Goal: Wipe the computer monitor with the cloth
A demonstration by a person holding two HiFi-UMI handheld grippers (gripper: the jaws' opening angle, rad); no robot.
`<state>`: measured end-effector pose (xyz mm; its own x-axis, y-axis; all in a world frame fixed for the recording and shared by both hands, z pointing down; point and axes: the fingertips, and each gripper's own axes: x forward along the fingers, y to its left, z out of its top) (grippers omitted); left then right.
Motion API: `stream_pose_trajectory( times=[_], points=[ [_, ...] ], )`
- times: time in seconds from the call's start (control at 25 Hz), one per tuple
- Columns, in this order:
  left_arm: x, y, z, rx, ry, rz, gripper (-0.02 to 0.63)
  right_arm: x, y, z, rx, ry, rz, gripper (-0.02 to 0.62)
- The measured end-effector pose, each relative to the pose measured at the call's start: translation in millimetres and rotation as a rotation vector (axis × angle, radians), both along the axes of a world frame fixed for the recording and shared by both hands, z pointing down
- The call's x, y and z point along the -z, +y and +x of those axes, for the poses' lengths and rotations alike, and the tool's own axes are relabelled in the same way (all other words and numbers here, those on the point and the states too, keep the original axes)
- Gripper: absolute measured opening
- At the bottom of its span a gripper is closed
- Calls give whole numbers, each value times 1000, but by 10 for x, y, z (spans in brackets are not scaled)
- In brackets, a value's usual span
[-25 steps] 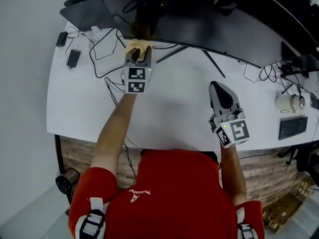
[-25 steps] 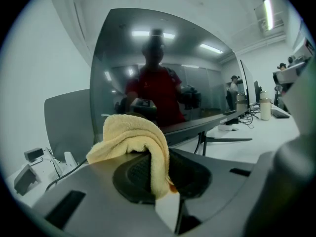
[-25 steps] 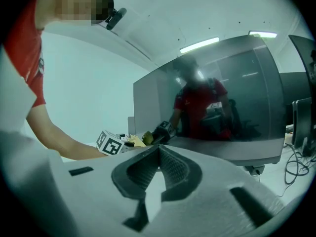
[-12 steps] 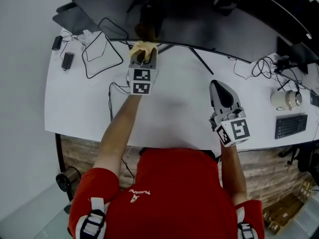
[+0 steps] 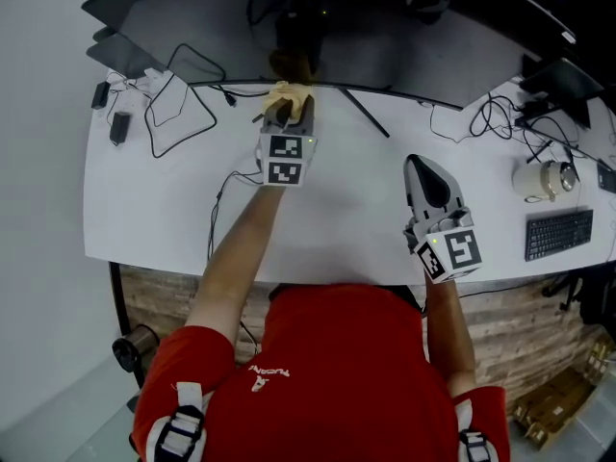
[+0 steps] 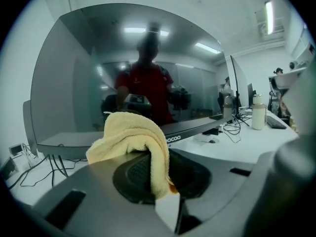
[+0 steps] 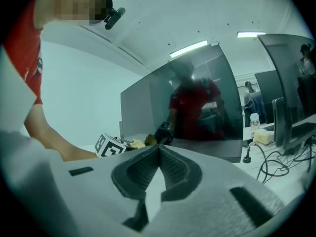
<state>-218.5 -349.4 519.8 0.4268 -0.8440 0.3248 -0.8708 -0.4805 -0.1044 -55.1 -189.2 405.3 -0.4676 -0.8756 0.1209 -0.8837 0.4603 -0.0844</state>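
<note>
A wide dark curved monitor point(image 5: 318, 46) stands along the back of the white desk point(image 5: 164, 210); it fills the left gripper view point(image 6: 138, 78) and shows in the right gripper view point(image 7: 192, 102). My left gripper point(image 5: 282, 114) is shut on a pale yellow cloth point(image 5: 287, 94), held at the monitor's lower edge. In the left gripper view the cloth point(image 6: 133, 142) bulges out of the jaws, just short of the screen. My right gripper point(image 5: 430, 186) hovers over the desk to the right, shut with nothing in it point(image 7: 158, 154).
Black cables point(image 5: 178, 104) and small adapters point(image 5: 119, 127) lie at the desk's back left. More cables point(image 5: 491, 118), a white mug point(image 5: 541, 179) and a black keyboard point(image 5: 558, 233) lie at the right. The monitor's stand legs point(image 5: 366, 114) spread on the desk.
My left gripper with the cloth has slid rightward along the monitor's lower edge. The right gripper has stayed where it was.
</note>
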Motion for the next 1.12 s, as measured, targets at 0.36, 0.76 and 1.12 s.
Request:
stream_pose_trajectory(
  times=[0.36,0.76,1.12],
  points=[
    [-4,111,677,-42,-3,-9,55,-7,130,531,-38,-20,-2,5],
    [-1,264,1567,-96,22,-17,55,-5,312,1194,-95,-22,6,5],
    [-15,410,2365,-135,31,-20,55,-43,417,1799,-112,-30,10,4]
  ],
)
